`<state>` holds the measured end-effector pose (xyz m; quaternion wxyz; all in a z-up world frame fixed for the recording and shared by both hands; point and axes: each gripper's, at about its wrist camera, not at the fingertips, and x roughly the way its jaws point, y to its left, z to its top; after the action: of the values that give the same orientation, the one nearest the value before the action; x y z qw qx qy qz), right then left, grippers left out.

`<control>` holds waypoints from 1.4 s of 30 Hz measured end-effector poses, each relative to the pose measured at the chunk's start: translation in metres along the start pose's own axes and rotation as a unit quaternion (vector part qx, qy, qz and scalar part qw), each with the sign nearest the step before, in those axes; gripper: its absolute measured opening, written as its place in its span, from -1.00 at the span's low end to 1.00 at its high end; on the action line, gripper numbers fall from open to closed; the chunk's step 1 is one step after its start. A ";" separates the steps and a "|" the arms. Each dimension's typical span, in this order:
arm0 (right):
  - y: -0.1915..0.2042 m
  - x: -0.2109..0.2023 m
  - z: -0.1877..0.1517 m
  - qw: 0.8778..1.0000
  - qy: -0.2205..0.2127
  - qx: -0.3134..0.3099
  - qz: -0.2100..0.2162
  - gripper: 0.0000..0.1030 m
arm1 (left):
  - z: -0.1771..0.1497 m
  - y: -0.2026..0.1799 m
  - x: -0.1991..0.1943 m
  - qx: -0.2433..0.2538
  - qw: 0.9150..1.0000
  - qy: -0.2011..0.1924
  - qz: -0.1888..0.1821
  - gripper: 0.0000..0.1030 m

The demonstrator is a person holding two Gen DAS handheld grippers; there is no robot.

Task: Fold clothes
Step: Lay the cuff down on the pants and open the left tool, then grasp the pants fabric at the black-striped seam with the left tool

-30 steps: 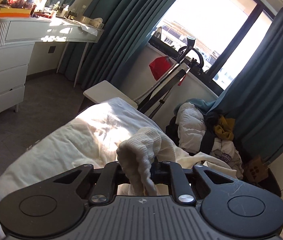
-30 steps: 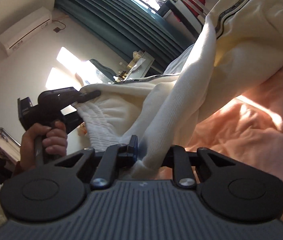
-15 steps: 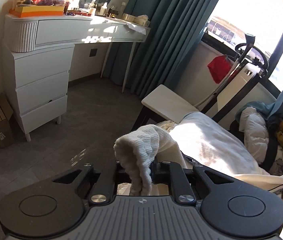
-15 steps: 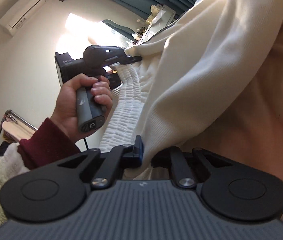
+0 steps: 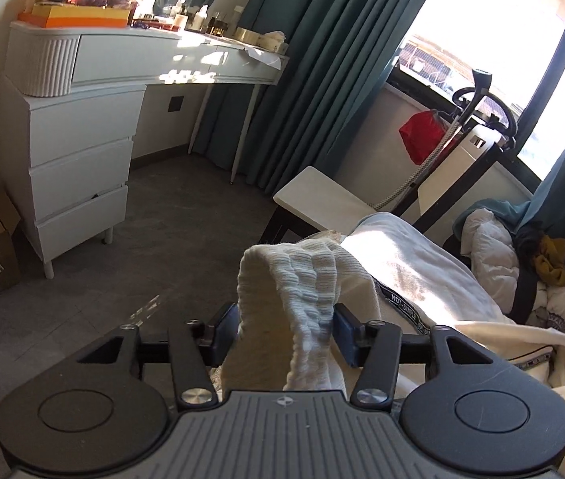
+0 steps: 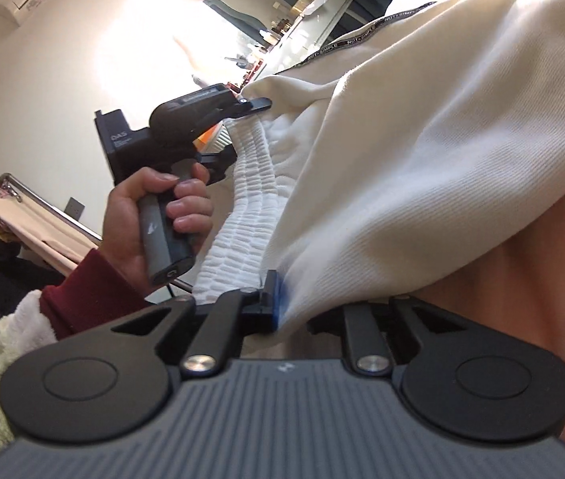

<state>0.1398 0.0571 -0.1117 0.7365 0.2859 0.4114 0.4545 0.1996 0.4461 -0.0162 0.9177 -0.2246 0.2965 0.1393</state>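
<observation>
A cream sweatshirt [image 5: 422, 279] with a ribbed hem [image 5: 302, 279] and a black lettered stripe lies on the bed. In the left wrist view my left gripper [image 5: 286, 329] has its jaws spread wide, and the ribbed hem still drapes between the blue pads. In the right wrist view my right gripper [image 6: 294, 307] is shut on the sweatshirt [image 6: 422, 159] fabric beside the ribbed hem [image 6: 250, 207]. The left gripper [image 6: 238, 105], held in a hand, sits at the hem's far corner.
A white dresser and vanity desk [image 5: 83, 119] stand at the left, with teal curtains [image 5: 322, 60] and a window behind. A white bench [image 5: 318, 203] and a garment steamer [image 5: 478, 119] stand beyond the bed. A clothes pile [image 5: 522, 263] lies at the right. A peach bedsheet [image 6: 542, 299] lies under the garment.
My left gripper's jaws have spread apart around the ribbed hem, having been shut on it. My right gripper keeps its grip and has shifted slightly.
</observation>
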 end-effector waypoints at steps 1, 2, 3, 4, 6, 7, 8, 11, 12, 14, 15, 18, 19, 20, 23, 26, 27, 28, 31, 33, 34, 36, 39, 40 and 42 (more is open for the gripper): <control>0.003 -0.008 -0.002 1.000 0.002 -0.006 -0.012 -0.60 | -0.006 -0.004 -0.012 0.012 1.000 -0.001 0.005 0.17; 0.003 -0.014 0.000 1.000 0.002 -0.014 -0.028 -0.56 | -0.013 -0.008 -0.024 0.023 1.000 0.001 0.009 0.19; 0.007 -0.023 -0.002 0.999 0.001 -0.023 -0.043 -0.41 | -0.021 -0.012 -0.036 0.031 0.999 0.001 0.009 0.20; 0.010 -0.033 -0.004 0.998 0.000 -0.031 -0.056 -0.17 | -0.029 -0.017 -0.049 0.036 0.999 0.000 0.006 0.22; 0.018 -0.054 -0.008 0.996 -0.006 -0.048 -0.078 0.17 | -0.046 -0.027 -0.073 0.047 0.999 -0.002 0.001 0.27; 0.022 -0.066 -0.011 0.995 -0.011 -0.056 -0.085 0.29 | -0.054 -0.033 -0.086 0.053 0.999 -0.003 -0.001 0.30; 0.025 -0.078 -0.014 0.994 -0.017 -0.064 -0.092 0.32 | -0.062 -0.039 -0.097 0.059 0.998 -0.004 -0.005 0.31; 0.034 -0.123 -0.022 0.988 -0.039 -0.092 -0.117 0.34 | -0.090 -0.065 -0.125 0.079 0.997 -0.006 -0.024 0.32; 0.035 -0.141 -0.027 0.986 -0.048 -0.100 -0.126 0.34 | -0.099 -0.075 -0.133 0.087 0.996 -0.007 -0.030 0.32; 0.036 -0.174 -0.029 0.979 -0.066 -0.116 -0.155 0.34 | -0.116 -0.099 -0.145 0.109 0.993 -0.010 -0.043 0.32; 0.035 -0.189 -0.029 0.975 -0.074 -0.122 -0.171 0.34 | -0.124 -0.112 -0.149 0.118 0.992 -0.011 -0.052 0.32; 0.033 -0.232 -0.033 0.958 -0.091 -0.149 -0.227 0.34 | -0.148 -0.158 -0.151 0.139 0.987 -0.008 -0.084 0.32; 0.033 -0.244 -0.033 0.950 -0.095 -0.161 -0.249 0.34 | -0.154 -0.173 -0.150 0.145 0.985 -0.007 -0.095 0.32; 0.033 -0.255 -0.033 0.942 -0.101 -0.171 -0.270 0.33 | -0.160 -0.189 -0.148 0.153 0.983 -0.006 -0.105 0.33; 0.022 -0.282 -0.030 0.929 -0.129 -0.168 -0.304 0.34 | -0.174 -0.240 -0.135 0.196 0.973 -0.004 -0.122 0.38; 0.007 -0.304 -0.020 0.928 -0.167 -0.139 -0.303 0.34 | -0.190 -0.291 -0.110 0.232 0.962 -0.002 -0.144 0.43; 0.002 -0.309 -0.018 0.928 -0.177 -0.132 -0.302 0.34 | -0.192 -0.303 -0.103 0.240 0.959 -0.003 -0.151 0.44; -0.003 -0.314 -0.016 0.927 -0.187 -0.125 -0.301 0.34 | -0.195 -0.318 -0.095 0.247 0.956 -0.004 -0.157 0.46; -0.019 -0.324 -0.011 0.923 -0.203 -0.112 -0.307 0.34 | -0.200 -0.362 -0.062 0.269 0.949 -0.012 -0.163 0.48; -0.033 -0.327 -0.007 0.923 -0.202 -0.103 -0.311 0.34 | -0.201 -0.388 -0.038 0.285 0.945 -0.021 -0.159 0.48; -0.042 -0.329 -0.005 0.924 -0.202 -0.096 -0.310 0.33 | -0.201 -0.401 -0.026 0.292 0.943 -0.026 -0.157 0.48; -0.058 -0.328 -0.002 0.922 -0.199 -0.093 -0.318 0.33 | -0.200 -0.426 0.002 0.307 0.939 -0.034 -0.152 0.48; -0.081 -0.323 0.004 0.921 -0.191 -0.092 -0.327 0.34 | -0.196 -0.461 0.043 0.329 0.933 -0.048 -0.140 0.48; -0.089 -0.319 0.006 0.921 -0.188 -0.094 -0.327 0.34 | -0.196 -0.471 0.054 0.337 0.930 -0.054 -0.136 0.48; -0.104 -0.312 0.010 0.930 -0.175 -0.085 -0.310 0.34 | -0.194 -0.490 0.074 0.352 0.924 -0.056 -0.137 0.45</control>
<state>0.1165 -0.2701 -0.0812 0.9227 0.1552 0.3041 0.1792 0.3552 -0.0626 -0.0394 0.9630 0.0827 0.2406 -0.0890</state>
